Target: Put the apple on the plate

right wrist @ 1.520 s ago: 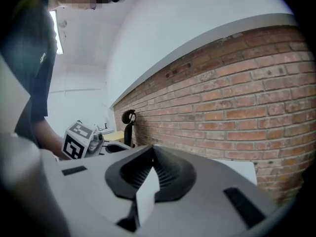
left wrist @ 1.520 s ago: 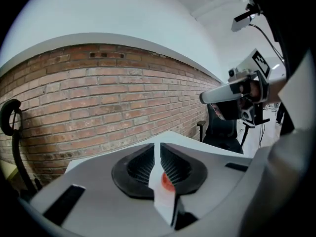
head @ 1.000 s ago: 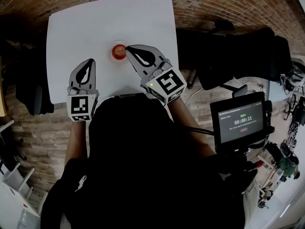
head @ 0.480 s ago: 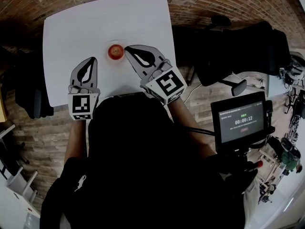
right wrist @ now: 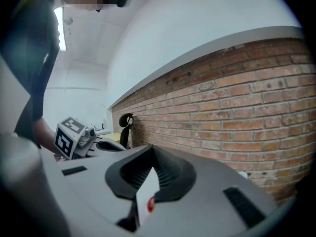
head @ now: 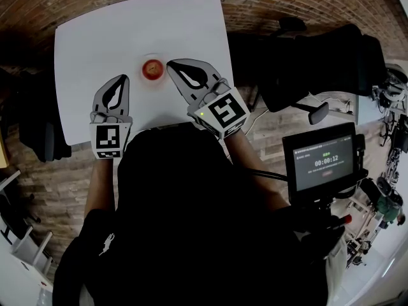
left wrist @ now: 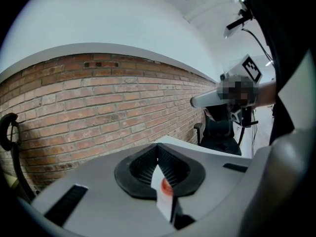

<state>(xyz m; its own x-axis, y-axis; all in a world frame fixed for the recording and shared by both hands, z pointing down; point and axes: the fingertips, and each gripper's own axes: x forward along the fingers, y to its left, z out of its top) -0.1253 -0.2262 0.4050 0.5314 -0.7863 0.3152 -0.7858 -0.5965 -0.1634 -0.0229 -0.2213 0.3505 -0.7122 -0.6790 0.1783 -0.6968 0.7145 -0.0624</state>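
Where tbl [head: 95,40] smooth, rnd red apple [head: 153,69]

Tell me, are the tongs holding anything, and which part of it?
Nothing is held. The left tongs and the right tongs are both shut and empty; the apple sits ungripped on the table.

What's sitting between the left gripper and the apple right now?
Nothing: only bare white table between the left gripper and the apple, seen in the head view.
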